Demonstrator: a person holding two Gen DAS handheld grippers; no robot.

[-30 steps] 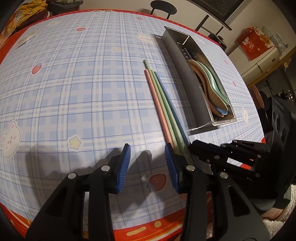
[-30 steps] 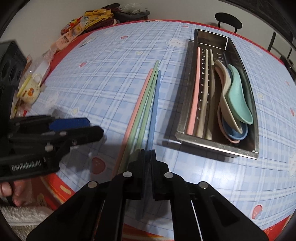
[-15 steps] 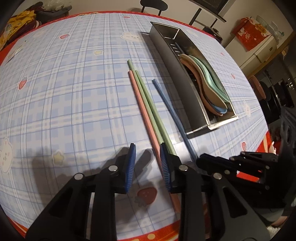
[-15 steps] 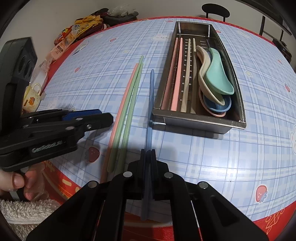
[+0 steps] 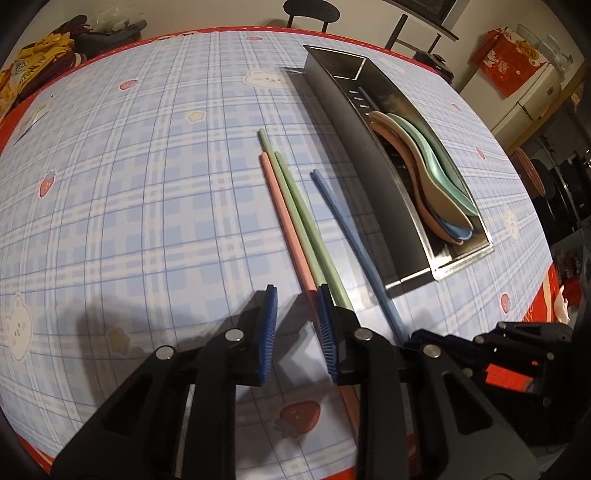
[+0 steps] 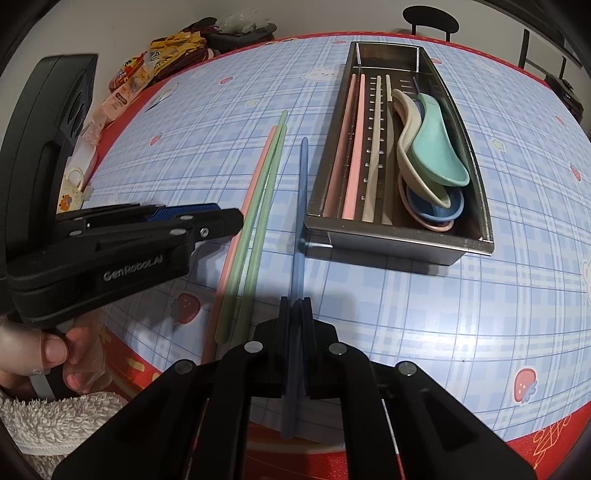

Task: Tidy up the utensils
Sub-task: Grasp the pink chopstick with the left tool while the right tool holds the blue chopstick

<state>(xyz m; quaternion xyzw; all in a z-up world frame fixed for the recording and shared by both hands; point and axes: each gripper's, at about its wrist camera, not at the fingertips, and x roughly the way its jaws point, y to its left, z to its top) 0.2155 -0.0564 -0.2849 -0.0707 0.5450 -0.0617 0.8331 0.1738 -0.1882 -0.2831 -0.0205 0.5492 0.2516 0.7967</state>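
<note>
My right gripper (image 6: 295, 306) is shut on a blue chopstick (image 6: 300, 206) near its thick end; its tip points away, beside the left wall of the steel utensil tray (image 6: 388, 247). The blue chopstick (image 5: 354, 243) also shows in the left wrist view. A pink chopstick (image 5: 288, 225) and two green chopsticks (image 5: 306, 221) lie side by side on the cloth. My left gripper (image 5: 297, 310) is open, over their near part. The tray (image 5: 376, 166) holds pink and beige chopsticks (image 6: 354, 147) and several spoons (image 6: 432, 158).
The table has a blue plaid cloth (image 5: 147, 184) with a red border; its near edge is just below both grippers. Snack packets (image 6: 129, 88) and a small cup (image 6: 72, 188) sit at the far left. A chair (image 6: 430, 16) stands behind the table.
My right gripper has pulled the blue chopstick away from the pink and green ones and swung it rightward toward the tray. My left gripper narrowed a little and shifted right, over the pink chopstick.
</note>
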